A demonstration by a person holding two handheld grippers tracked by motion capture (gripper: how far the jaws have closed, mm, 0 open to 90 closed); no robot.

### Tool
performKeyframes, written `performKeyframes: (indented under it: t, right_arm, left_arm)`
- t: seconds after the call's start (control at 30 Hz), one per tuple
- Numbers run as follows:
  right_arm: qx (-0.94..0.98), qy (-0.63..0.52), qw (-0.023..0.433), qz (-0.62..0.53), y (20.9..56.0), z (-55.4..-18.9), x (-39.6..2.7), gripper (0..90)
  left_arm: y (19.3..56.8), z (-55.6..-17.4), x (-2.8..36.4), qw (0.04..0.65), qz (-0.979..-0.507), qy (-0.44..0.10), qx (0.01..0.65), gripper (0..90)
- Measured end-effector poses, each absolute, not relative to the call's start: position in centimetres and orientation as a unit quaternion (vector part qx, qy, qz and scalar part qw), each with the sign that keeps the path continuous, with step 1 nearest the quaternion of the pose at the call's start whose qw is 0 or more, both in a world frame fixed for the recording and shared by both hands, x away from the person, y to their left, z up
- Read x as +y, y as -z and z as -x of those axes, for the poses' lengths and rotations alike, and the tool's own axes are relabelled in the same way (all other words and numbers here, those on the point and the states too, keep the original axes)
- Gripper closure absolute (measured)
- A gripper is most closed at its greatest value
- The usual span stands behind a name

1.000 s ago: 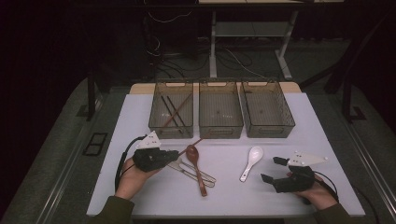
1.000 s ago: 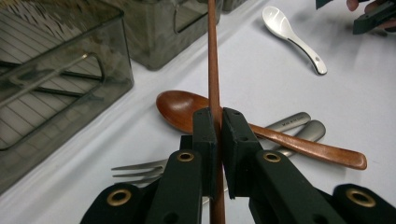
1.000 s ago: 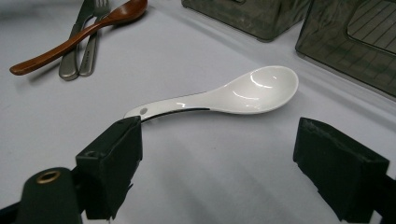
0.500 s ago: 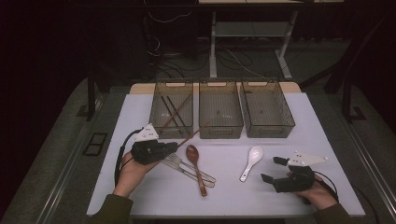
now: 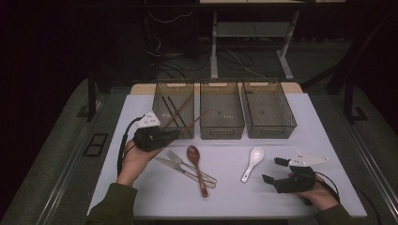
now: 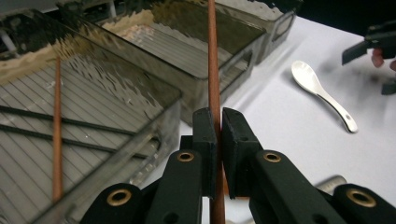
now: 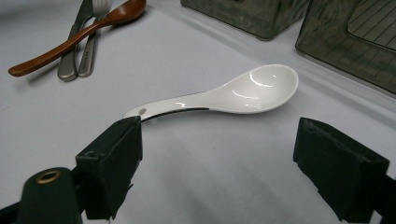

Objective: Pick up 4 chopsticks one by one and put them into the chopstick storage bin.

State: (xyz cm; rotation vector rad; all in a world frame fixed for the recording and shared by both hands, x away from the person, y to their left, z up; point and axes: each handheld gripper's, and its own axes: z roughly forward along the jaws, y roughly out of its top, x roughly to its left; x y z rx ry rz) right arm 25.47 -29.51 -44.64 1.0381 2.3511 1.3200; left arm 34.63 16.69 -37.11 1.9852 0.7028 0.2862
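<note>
Jaws of left gripper (image 6: 216, 140) clamped on brown chopstick (image 6: 213, 70), right gripper (image 7: 217, 172) jaws wide apart, resting low.

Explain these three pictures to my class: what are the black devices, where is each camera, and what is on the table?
A person sits at a white table holding hand-operated tongs in each hand. One camera looks down from above; the other two ride on the tongs, looking along their black jaws.

The left tongs are shut on a brown chopstick, near the left tray, which already holds chopsticks. The right tongs are open, holding nothing, just short of a white spoon.

Two more trays stand beside the first. On the table lie a wooden spoon, a fork and a knife.
</note>
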Motion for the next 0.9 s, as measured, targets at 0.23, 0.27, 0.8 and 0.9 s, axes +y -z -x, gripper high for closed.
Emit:
performKeyframes:
  t: [0.23,0.27,0.8,0.9]
  right_arm:
    - [0.808,-0.453,0.125,-0.355,44.6,-25.4,-29.4,15.3]
    - [0.808,-0.453,0.124,-0.356,44.6,-25.4,-29.4,15.3]
    - [0.807,-0.456,0.126,-0.353,44.6,-25.4,-29.5,15.3]
    - [0.807,-0.457,0.126,-0.354,44.6,-25.4,-29.6,15.3]
  left_arm:
    - [35.9,-36.8,16.5,0.485,-0.810,-0.133,0.302,83.5]
    - [35.8,-37.2,16.5,0.486,-0.808,-0.134,0.306,83.5]
    - [35.2,-43.7,16.5,0.466,-0.789,-0.156,0.369,83.4]
    - [35.4,-44.7,16.5,0.464,-0.784,-0.163,0.379,83.4]
